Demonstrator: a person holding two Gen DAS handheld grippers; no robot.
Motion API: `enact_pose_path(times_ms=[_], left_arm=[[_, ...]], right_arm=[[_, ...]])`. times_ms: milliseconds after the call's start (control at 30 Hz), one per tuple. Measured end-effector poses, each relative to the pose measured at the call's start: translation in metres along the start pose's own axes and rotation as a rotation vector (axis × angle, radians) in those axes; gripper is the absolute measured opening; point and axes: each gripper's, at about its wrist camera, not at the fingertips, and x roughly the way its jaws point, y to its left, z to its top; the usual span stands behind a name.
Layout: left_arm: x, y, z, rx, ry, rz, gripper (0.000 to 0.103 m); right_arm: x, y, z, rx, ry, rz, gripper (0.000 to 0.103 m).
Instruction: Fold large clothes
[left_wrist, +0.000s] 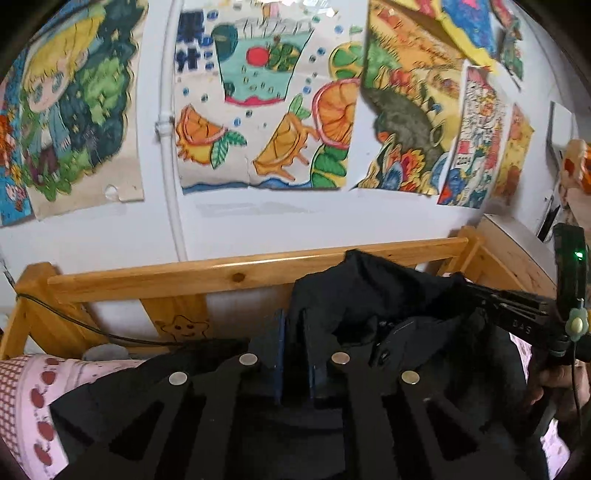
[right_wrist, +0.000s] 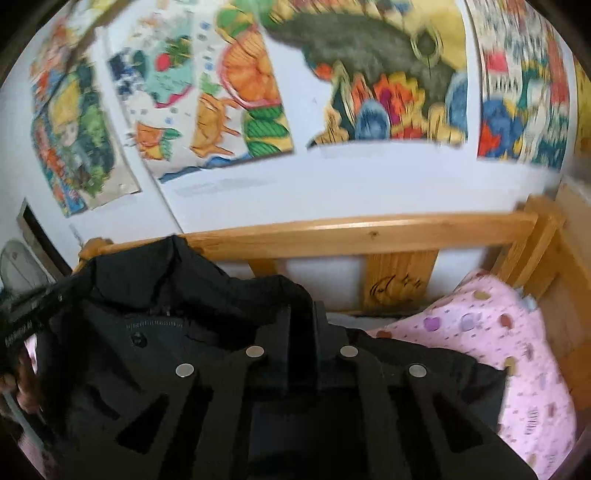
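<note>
- Black jacket (left_wrist: 369, 295) is held up in front of the wooden bed rail (left_wrist: 221, 269), its top edge level with the rail and the rest hanging toward the pink bedding (right_wrist: 517, 350).
- Left gripper (left_wrist: 293, 354) pinches a fold of the jacket; right gripper (right_wrist: 301, 332) does the same, fingers pressed onto cloth.
- Risk, as I judge it: bulky fabric slips from either pinch.
- Risk: the raised collar snags the rail.
- Risk: uneven lift skews the fold.
</note>
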Motion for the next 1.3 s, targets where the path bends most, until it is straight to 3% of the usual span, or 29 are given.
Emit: enact_pose_path(times_ms=[167, 333, 533, 700, 867, 1033, 1133, 1233, 1300], left_arm=[[-0.036, 0.005, -0.019, 0.019, -0.054, 0.017, 0.008], [-0.048, 0.008, -0.05, 0.011, -0.026, 0.02, 0.007], [-0.024, 0.012, -0.075, -0.005, 0.085, 0.028, 0.006], [-0.005, -0.001, -0.093, 0.053, 0.119, 0.069, 0.006], [0.011, -0.005, -0.105, 0.076, 0.146, 0.095, 0.006], [0.002, 0.003, -0.097, 0.037, 0.143, 0.051, 0.008], [-0.006, 0.001, -0.088, 0.073, 0.161, 0.048, 0.012], [-0.02, 0.001, -0.076, 0.1, 0.144, 0.029, 0.019], [-0.034, 0.004, -0.065, 0.091, 0.085, -0.021, 0.021]], right_arm=[[-0.046, 0.018, -0.025, -0.183, -0.098, -0.068, 0.005], [-0.078, 0.017, -0.047, -0.212, -0.102, -0.049, 0.004], [-0.053, 0.004, -0.069, -0.178, -0.011, -0.05, 0.003], [-0.016, -0.009, -0.098, -0.112, 0.07, -0.056, 0.003], [0.005, -0.014, -0.112, -0.085, 0.09, -0.059, 0.003], [-0.01, -0.015, -0.104, -0.08, 0.081, -0.021, 0.003], [-0.026, -0.02, -0.092, -0.065, 0.096, 0.003, 0.005], [-0.045, -0.027, -0.076, -0.043, 0.076, 0.013, 0.019], [-0.058, -0.032, -0.061, 0.001, 0.028, 0.039, 0.043]])
